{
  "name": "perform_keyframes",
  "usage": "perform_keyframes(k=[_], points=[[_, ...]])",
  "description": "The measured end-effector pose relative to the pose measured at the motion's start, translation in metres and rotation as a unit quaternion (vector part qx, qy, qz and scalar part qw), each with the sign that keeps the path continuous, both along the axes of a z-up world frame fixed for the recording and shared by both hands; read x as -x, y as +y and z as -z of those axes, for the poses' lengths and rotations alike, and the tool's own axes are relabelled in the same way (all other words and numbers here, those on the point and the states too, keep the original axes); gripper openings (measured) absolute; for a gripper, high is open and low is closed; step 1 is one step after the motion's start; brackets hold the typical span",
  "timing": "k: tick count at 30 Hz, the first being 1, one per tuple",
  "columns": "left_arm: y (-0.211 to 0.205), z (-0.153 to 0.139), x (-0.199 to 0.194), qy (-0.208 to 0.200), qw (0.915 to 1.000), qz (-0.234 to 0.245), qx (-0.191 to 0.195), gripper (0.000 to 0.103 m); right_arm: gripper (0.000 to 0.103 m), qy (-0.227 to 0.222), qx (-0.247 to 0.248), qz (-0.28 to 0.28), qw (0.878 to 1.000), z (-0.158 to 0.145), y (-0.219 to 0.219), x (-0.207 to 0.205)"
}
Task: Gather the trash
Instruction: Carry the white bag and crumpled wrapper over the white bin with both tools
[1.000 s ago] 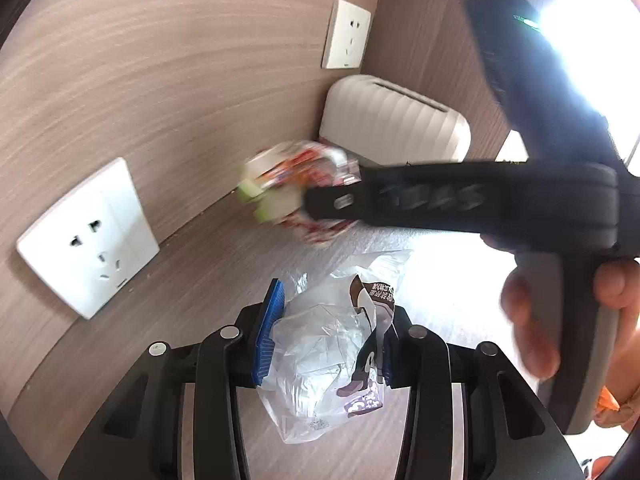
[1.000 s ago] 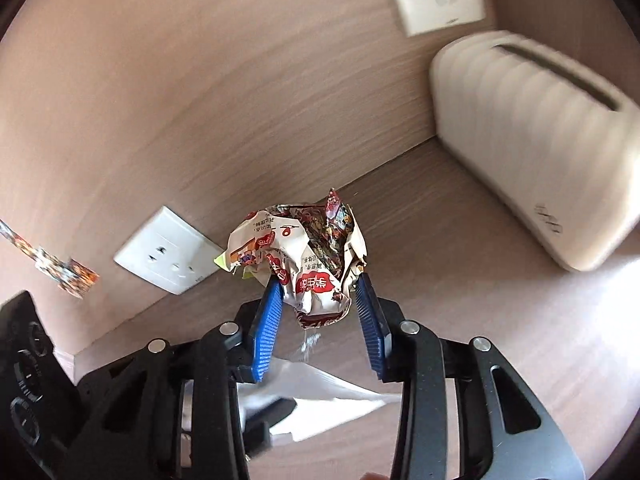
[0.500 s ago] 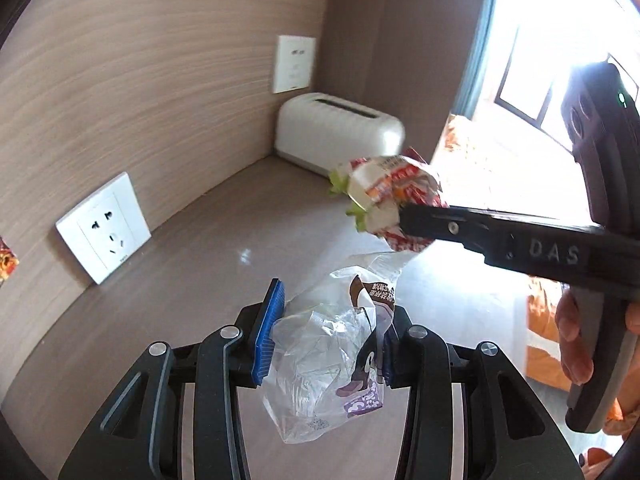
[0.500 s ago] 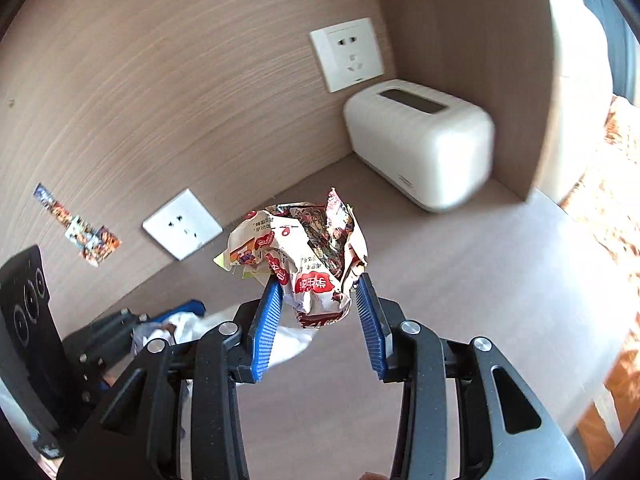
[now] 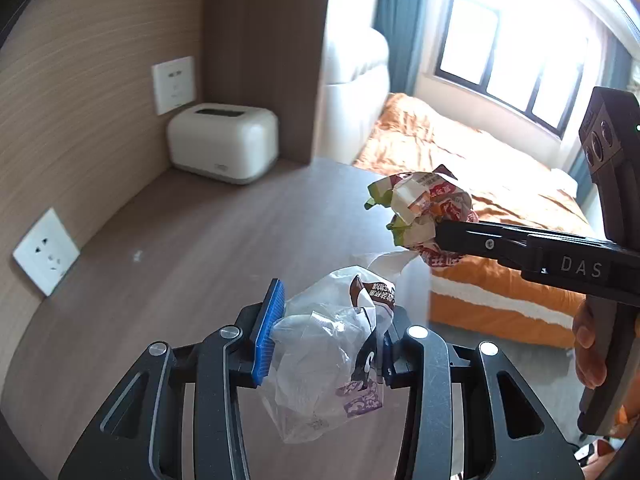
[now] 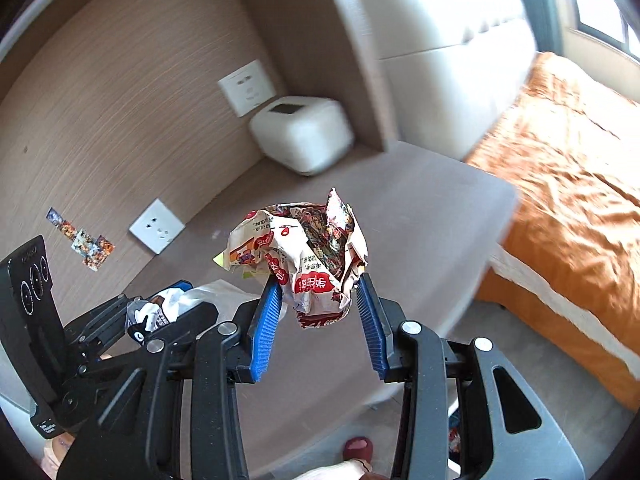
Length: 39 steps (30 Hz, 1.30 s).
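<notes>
My left gripper (image 5: 328, 336) is shut on a crumpled clear plastic bag (image 5: 324, 360) with brown and purple print, held above the wooden desk (image 5: 180, 264). My right gripper (image 6: 318, 316) is shut on a crumpled red and white snack wrapper (image 6: 300, 252), held in the air over the desk's front part. In the left wrist view the right gripper (image 5: 440, 232) reaches in from the right with the wrapper (image 5: 420, 208) at its tip. In the right wrist view the left gripper (image 6: 168, 308) sits at the lower left with the clear bag (image 6: 160, 312).
A white toaster-like box (image 5: 222, 142) stands in the desk's back corner below a wall socket (image 5: 174, 84). Another socket (image 5: 44, 252) is low on the wood wall. A bed with an orange cover (image 6: 560, 200) lies right of the desk. A red slipper (image 6: 358, 448) is on the floor.
Both grippers have pulled back and up from the desk's back corner, each keeping its trash. The toaster-like box now looks farther away and the bed and window have come into view.
</notes>
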<state>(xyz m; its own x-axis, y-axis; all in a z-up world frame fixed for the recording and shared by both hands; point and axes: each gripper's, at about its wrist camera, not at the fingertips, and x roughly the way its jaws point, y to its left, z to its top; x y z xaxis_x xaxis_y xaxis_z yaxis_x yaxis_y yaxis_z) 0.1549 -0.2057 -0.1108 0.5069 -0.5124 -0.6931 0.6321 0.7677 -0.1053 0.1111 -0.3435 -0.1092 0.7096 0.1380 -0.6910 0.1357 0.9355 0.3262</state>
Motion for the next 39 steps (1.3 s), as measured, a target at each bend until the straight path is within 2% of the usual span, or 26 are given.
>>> perform_keyframes(k=[9,16,22,28,39], points=[[-0.069,0.007,0.061,0.008,0.9969,0.077,-0.017,0.04,0.041,0.013,-0.009,0.082,0.996,0.002,-0.065,0.086],[-0.124,0.035,0.101,0.03,0.9897,0.134,-0.04,0.04,0.042,0.037,-0.022,0.147,0.988,0.019,-0.111,0.145],[-0.172,0.072,0.127,0.055,0.9799,0.179,-0.069,0.04,0.042,0.065,-0.02,0.186,0.98,0.043,-0.134,0.179],[-0.208,0.118,0.146,0.084,0.9688,0.212,-0.096,0.04,0.042,0.105,-0.051,0.213,0.97,0.089,-0.153,0.195],[-0.244,0.267,0.153,0.173,0.9459,0.228,-0.153,0.04,0.043,0.199,-0.099,0.241,0.945,0.225,-0.176,0.192]])
